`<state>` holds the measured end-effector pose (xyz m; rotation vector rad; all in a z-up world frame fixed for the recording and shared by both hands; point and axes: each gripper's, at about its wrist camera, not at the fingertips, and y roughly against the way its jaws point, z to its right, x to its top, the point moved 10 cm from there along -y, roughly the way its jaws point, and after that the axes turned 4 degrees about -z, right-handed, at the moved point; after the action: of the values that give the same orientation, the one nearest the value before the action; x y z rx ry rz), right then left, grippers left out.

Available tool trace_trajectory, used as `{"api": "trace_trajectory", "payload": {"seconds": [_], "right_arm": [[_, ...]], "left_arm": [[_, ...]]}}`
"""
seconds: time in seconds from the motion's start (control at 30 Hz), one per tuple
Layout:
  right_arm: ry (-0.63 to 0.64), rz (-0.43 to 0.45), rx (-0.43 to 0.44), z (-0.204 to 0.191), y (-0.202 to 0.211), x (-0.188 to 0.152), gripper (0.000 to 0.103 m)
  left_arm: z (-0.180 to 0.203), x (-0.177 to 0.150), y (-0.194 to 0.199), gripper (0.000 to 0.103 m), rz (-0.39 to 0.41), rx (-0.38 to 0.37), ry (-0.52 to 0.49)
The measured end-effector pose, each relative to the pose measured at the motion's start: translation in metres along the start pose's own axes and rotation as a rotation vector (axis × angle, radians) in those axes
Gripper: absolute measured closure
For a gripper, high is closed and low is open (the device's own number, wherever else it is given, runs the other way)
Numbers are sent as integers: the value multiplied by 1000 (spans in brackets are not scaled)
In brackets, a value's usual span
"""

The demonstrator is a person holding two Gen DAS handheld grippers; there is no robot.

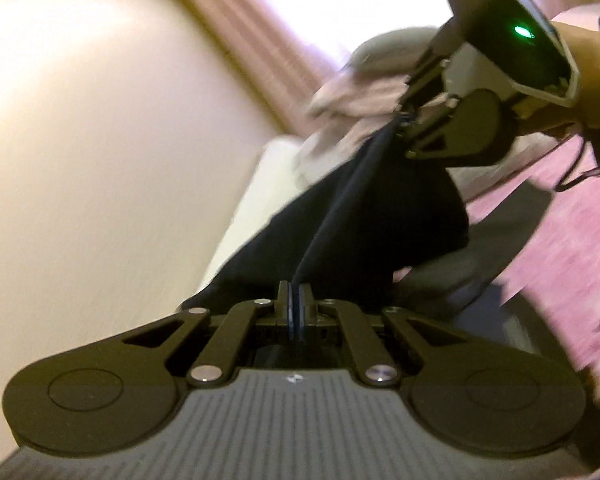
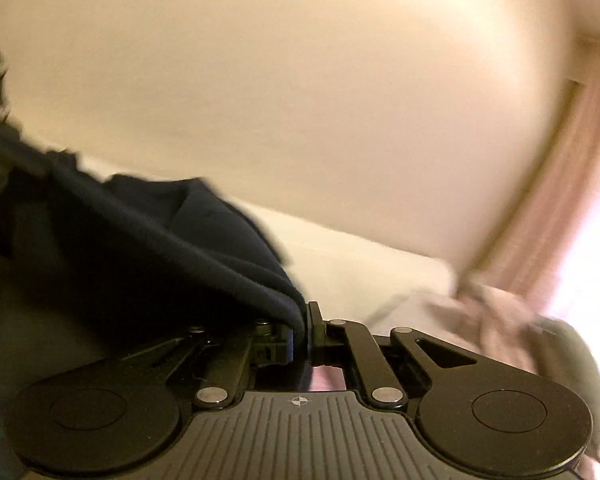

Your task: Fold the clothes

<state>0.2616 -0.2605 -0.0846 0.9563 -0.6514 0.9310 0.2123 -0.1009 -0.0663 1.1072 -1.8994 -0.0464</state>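
Both sets of fingers are clamped on the dark navy garment (image 1: pixel 364 216); left gripper (image 1: pixel 294 312) pinches an edge w/ pads pressed together on the cloth; right gripper (image 1: pixel 406 120) pinches another spot further along, so a taut ridge of fabric runs btwn them. In the right wrist view my right fingers (image 2: pixel 318 320) bite a thick rolled hem, cloth draping off to the left; frames are blurred, so which part of the garment (hem vs waistband) I can't tell. Garment hangs lifted off the pink patterned bed (image 1: pixel 560 240), its lower part sagging; a pale pink piece of clothing (image 1: pixel 360 96) lies crumpled behind, near the curtain (image 1: pixel 260 40). Handling, imo: soft, light, limp; no stiffness, will droop and twist; knit looks grippy, not slippery. Best hold = the two corners of one edge, pinched deep enough past the seam; keep it stretched so it lays flat.
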Motion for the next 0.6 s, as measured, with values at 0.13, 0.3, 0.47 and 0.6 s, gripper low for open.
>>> {"api": "trace_trajectory", "payload": {"seconds": [0.13, 0.3, 0.47, 0.6], "right_arm": [[-116, -46, -137, 68, 72, -40, 100], [-221, -136, -264, 125, 191, -131, 100], [-305, -263, -364, 159, 330, -235, 100], [-369, -406, -475, 173, 439, -311, 100]], "left_arm": [[68, 56, 31, 101, 97, -94, -32], [170, 118, 88, 101, 198, -205, -76], [288, 174, 159, 101, 261, -379, -107], [379, 209, 209, 101, 305, -596, -140]]}}
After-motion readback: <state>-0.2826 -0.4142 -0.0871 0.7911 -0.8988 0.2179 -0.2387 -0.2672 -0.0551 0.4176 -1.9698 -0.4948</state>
